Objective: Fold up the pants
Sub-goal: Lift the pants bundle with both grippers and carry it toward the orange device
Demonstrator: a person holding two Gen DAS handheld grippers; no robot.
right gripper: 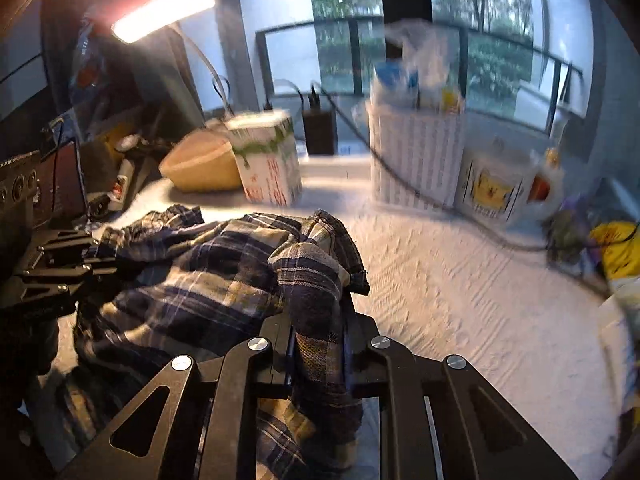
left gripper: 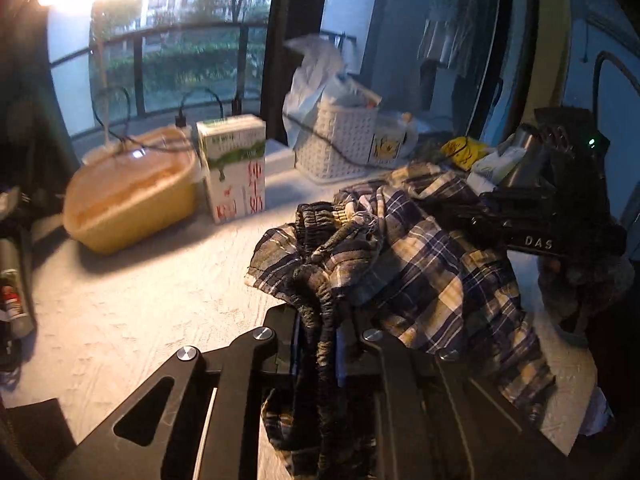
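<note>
Clutter — milk carton (left gripper: pixel 234 168), woven basket (left gripper: pixel 340 140) — rings my crumpled plaid pants (left gripper: pixel 420 264), left gripper (left gripper: pixel 320 344) and right gripper (right gripper: pixel 320 344) both pinching soft cloth.

The pants (left gripper: pixel 404 256) lie bunched on the table (left gripper: pixel 140 312), near its front edge. The left gripper (left gripper: pixel 320 344) holds their waistband at the near left; the right gripper (right gripper: pixel 318 344) pinches a fold at the near right. Beyond the pants, on the far left, a tub (left gripper: pixel 128 196) sits just beside a carton (left gripper: pixel 234 168) to its right. Farther right stands a basket (left gripper: pixel 336 144) with a bag (left gripper: pixel 312 76) in it, then a mug (left gripper: pixel 390 142) just beside it. A window railing (left gripper: pixel 160 36) runs behind everything.
</note>
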